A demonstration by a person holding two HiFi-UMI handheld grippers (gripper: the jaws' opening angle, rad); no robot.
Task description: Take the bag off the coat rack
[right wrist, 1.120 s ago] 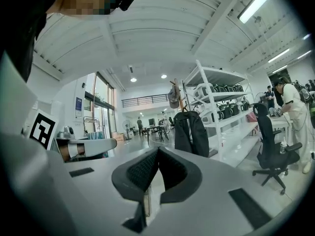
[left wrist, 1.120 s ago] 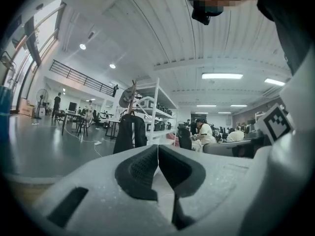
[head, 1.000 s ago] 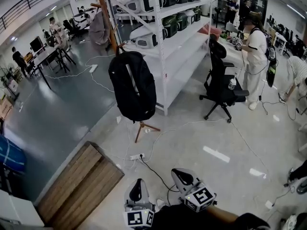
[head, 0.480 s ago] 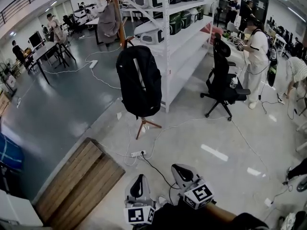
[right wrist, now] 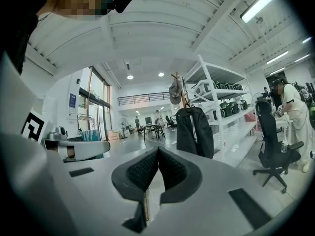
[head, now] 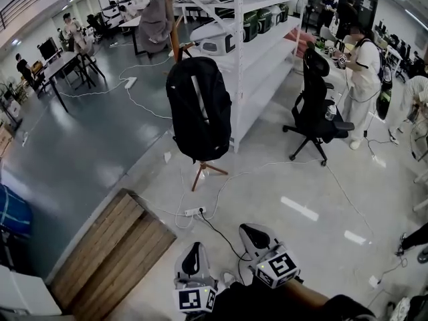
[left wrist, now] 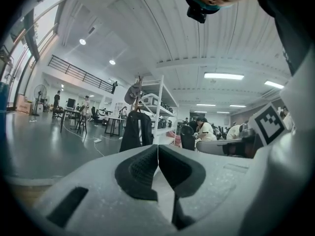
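Workshop floor (head: 301,199), pale and glossy, runs from the person's feet to a tall white shelf unit (head: 257,52). Just in front of the shelf stands the coat rack (head: 175,35), a wooden pole on splayed feet, with a grey garment (head: 155,22) near its top. Lower down hangs the black bag (head: 199,109), a backpack with a pale strip down its face, clear of the floor. Both tools sit low in the head view, well apart from the rack. The left gripper (left wrist: 157,154) has its jaws pressed together on nothing. The right gripper (right wrist: 158,156) is likewise closed and empty. I judge this to be the approach, with no contact made. Next, the jaws need to part, reach the bag's top loop or strap, and lift it off its hook.
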